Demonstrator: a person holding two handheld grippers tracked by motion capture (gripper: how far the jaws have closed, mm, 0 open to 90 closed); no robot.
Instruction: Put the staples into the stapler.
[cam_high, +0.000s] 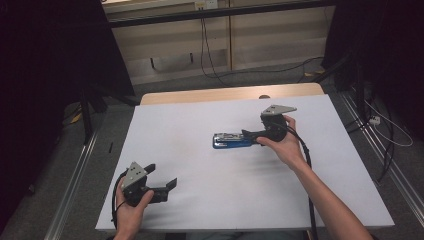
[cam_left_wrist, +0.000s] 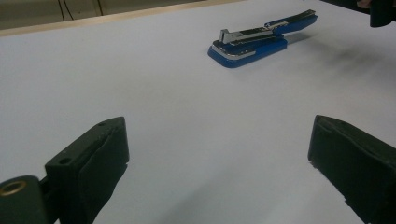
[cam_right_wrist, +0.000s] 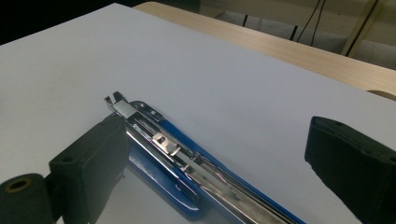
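Note:
A blue stapler (cam_high: 229, 141) with its bare metal magazine showing lies flat near the middle of the white table (cam_high: 200, 210). My right gripper (cam_high: 253, 137) is at the stapler's right end. In the right gripper view the stapler (cam_right_wrist: 187, 163) runs between the wide-apart jaws of this open gripper (cam_right_wrist: 217, 140), close against the left jaw, and nothing is clamped. My left gripper (cam_high: 162, 176) hovers open over the table's front left, far from the stapler. In the left gripper view the left gripper (cam_left_wrist: 219, 140) holds nothing, and the stapler (cam_left_wrist: 252, 44) lies far ahead.
A wooden tabletop strip (cam_high: 230, 93) shows beyond the white surface. Cables (cam_high: 210, 65) trail on the floor behind. Dark stands (cam_high: 87, 115) and metal rails (cam_high: 75, 175) flank the table. A tip of the right gripper (cam_left_wrist: 383, 11) shows in the left gripper view.

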